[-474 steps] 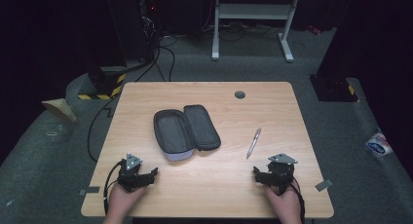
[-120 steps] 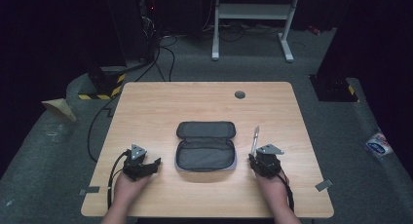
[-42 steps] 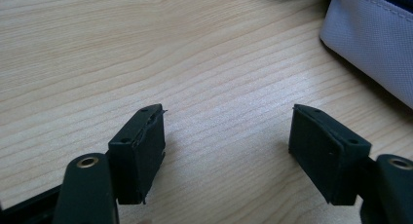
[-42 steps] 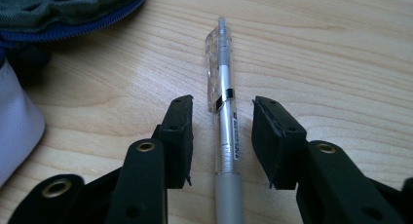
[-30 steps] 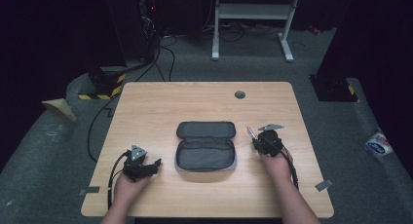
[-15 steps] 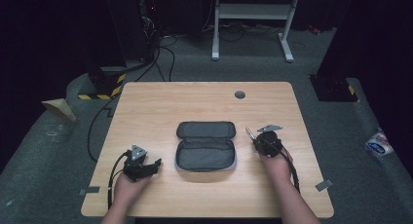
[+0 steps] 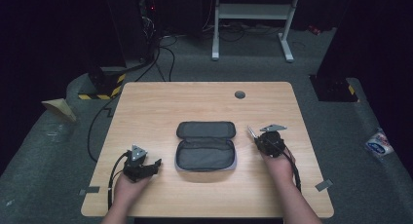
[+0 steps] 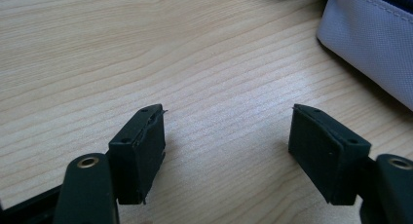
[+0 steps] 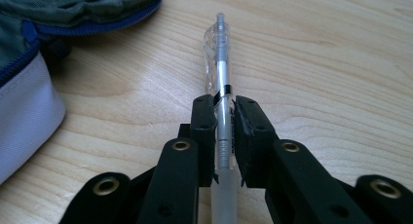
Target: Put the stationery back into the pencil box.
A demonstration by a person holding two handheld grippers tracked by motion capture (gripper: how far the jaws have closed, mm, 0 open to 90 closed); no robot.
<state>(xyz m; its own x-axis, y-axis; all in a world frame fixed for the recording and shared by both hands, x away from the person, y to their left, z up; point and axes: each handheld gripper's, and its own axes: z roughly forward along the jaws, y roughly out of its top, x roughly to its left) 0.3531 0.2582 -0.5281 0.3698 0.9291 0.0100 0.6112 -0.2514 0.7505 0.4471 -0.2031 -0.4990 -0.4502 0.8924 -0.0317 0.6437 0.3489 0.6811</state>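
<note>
An open grey pencil case point(image 7: 205, 146) with a blue zip lies in the middle of the wooden table point(image 7: 151, 107). Right of it, my right gripper point(image 7: 261, 139) is shut on a clear pen point(image 9: 220, 78); the pen runs between the pads and points forward, its clip end just over the wood near the case's edge point(image 9: 29, 92). My left gripper point(image 7: 155, 164) rests near the table's front left, left of the case. Its jaws stand wide open over bare wood point(image 8: 225, 151) with nothing between them. A corner of the case point(image 8: 375, 44) shows at the upper right of the left gripper view.
A small dark grommet point(image 7: 239, 94) sits near the table's far edge. Black cables trail off the left side onto the grey floor. A white stand point(image 7: 253, 19) is beyond the table, and a yellow-black striped block point(image 7: 104, 85) lies at the far left corner.
Over sixteen seconds the case was turned and set square mid-table. My right gripper moved up to the pen and closed on it; in the last second it barely shifted. The left hand stayed put.
</note>
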